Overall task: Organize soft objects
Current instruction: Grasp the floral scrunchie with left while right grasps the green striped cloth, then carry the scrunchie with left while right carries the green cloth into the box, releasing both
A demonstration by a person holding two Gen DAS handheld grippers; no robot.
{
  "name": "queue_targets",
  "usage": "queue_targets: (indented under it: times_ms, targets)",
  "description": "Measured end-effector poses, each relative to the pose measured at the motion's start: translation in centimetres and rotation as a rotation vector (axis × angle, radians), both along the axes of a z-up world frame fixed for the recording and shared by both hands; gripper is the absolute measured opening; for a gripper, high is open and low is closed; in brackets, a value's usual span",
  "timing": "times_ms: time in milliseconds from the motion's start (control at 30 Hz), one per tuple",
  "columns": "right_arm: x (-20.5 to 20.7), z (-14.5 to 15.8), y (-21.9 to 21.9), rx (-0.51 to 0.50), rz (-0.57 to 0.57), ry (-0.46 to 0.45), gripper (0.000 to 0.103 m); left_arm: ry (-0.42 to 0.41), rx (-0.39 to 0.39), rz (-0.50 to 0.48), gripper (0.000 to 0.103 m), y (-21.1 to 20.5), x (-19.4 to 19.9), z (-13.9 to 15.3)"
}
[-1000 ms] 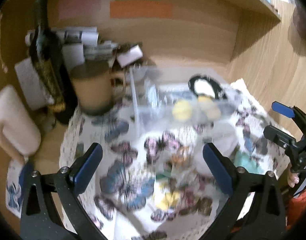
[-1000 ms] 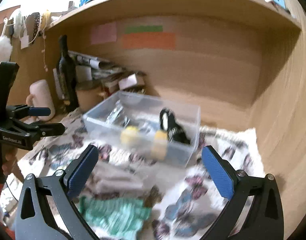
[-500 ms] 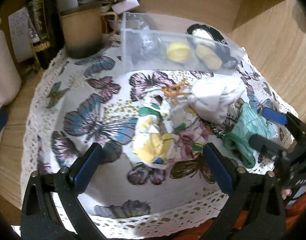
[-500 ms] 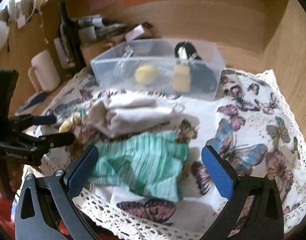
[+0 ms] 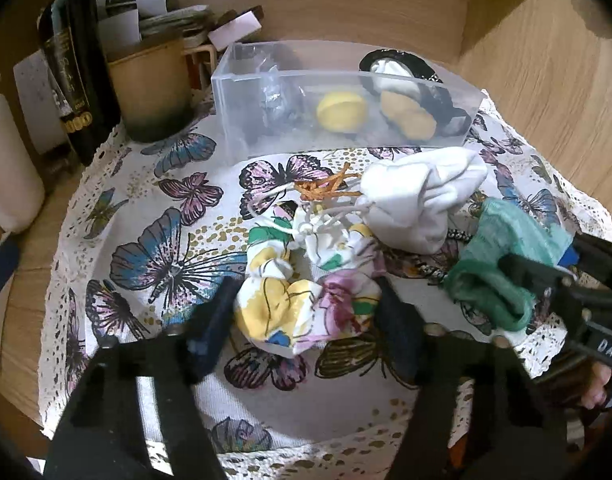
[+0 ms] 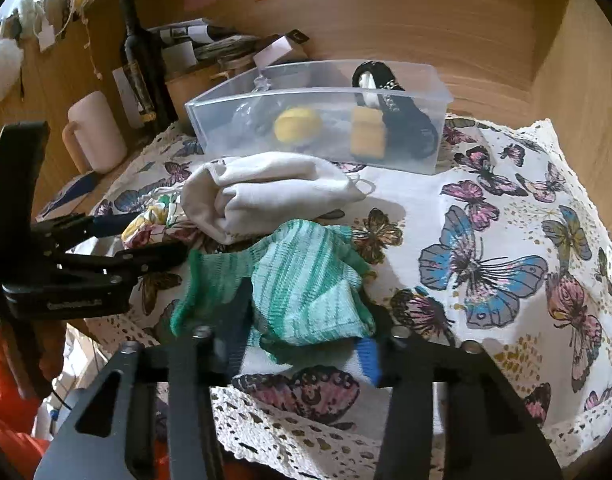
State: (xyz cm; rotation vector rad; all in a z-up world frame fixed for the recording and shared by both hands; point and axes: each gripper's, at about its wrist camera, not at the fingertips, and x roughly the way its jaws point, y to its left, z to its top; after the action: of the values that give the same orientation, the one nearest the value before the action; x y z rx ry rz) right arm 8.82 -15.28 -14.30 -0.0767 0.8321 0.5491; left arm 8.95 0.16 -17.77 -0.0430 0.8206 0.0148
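Left hand-held gripper (image 5: pixel 306 316) has its fingers closing round the floral pouch (image 5: pixel 301 304), right hand-held gripper (image 6: pixel 301 340) round the green knit cloth (image 6: pixel 301 280); whether either bites yet, I cannot tell. Both lie near the clear bin (image 6: pixel 318 120), likely bound there

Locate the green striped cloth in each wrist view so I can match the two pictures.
Left wrist view: green striped cloth at the right edge, right of the white pouch.
Right wrist view: green striped cloth at lower centre, in front of the white pouch.
Shared landmark: clear plastic bin behind both.
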Motion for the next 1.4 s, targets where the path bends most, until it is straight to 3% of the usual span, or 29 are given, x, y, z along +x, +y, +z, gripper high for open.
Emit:
queue_targets:
  times_ms: [100, 233, 633, 900, 1133, 1400]
  targets:
    - [-0.1, 0.4, -0.3, 0.001, -0.011, -0.016, 0.033, 0.001, -0.007, -0.013, 0.031, 0.2, -0.1, 0.2]
    - [-0.1, 1.4, -1.1, 0.012, -0.035, -0.046, 0.031, -0.012, -0.018, -0.008, 0.02, 0.9, -0.4, 0.7]
    - [0.9, 5.4, -3.1, 0.06, -0.106, -0.163, 0.031, -0.156, -0.03, 0.024, 0.02, 2.7, -1.7, 5.4]
    - [2.4, 7.8, -2.7, 0.078, -0.111, -0.242, 0.031, -0.236, -0.034, 0.02, 0.02, 3.4, -0.5, 8.5]
    - [5.1, 10.1, -1.4, 0.095, -0.075, -0.305, 0.031, -0.256, -0.094, -0.008, 0.02, 4.0, 2.4, 10.6]
    - [9.1, 10.8, 1.1, 0.082, -0.028, -0.302, 0.031, -0.238, -0.084, -0.031, 0.02, 3.8, 6.8, 11.3]
